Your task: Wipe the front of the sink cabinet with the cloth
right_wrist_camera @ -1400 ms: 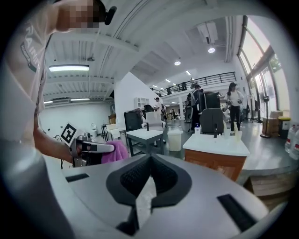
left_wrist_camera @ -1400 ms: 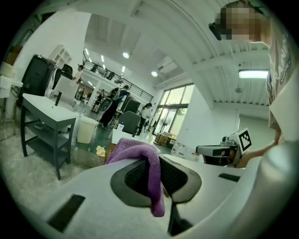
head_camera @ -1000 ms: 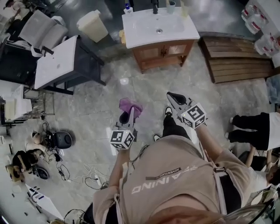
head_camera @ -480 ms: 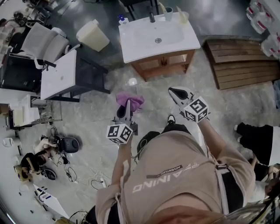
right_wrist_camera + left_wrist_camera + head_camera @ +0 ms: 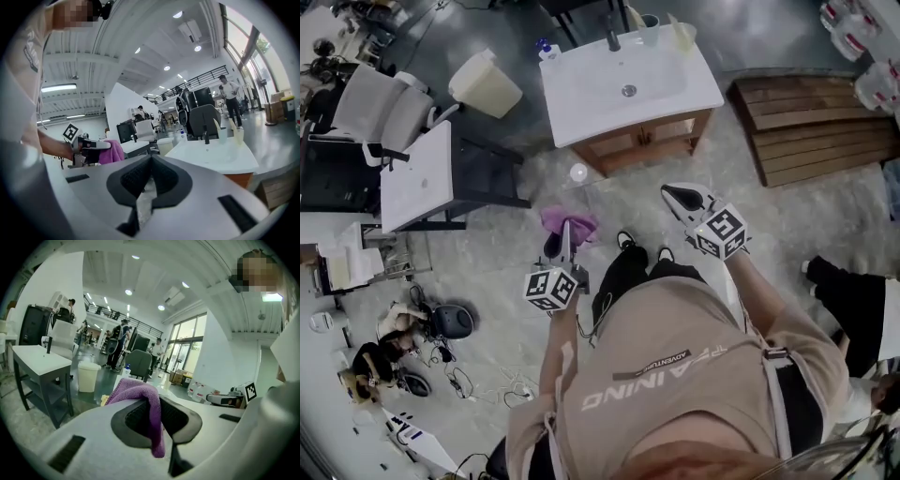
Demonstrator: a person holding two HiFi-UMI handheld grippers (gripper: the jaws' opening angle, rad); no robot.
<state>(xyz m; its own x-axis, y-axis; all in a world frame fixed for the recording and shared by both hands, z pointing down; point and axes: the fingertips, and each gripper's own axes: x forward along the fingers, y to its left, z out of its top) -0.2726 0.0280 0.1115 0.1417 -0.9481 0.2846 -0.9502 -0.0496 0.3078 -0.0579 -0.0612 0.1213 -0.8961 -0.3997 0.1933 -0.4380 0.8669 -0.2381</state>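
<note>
Jaws pinched shut on the purple cloth (image 5: pixel 133 390) at the left gripper (image 5: pixel 157 413), pressed together and empty at the right gripper (image 5: pixel 149 164). Both held well short of the sink cabinet (image 5: pixel 645 133). Seemingly no wiping begun: approach, contact and every stroke across its front left to do.

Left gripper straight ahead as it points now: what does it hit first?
Probably the sink cabinet, with the cloth in the left gripper touching first. Only floor seems to lie between, though depth is hard to judge.
</note>
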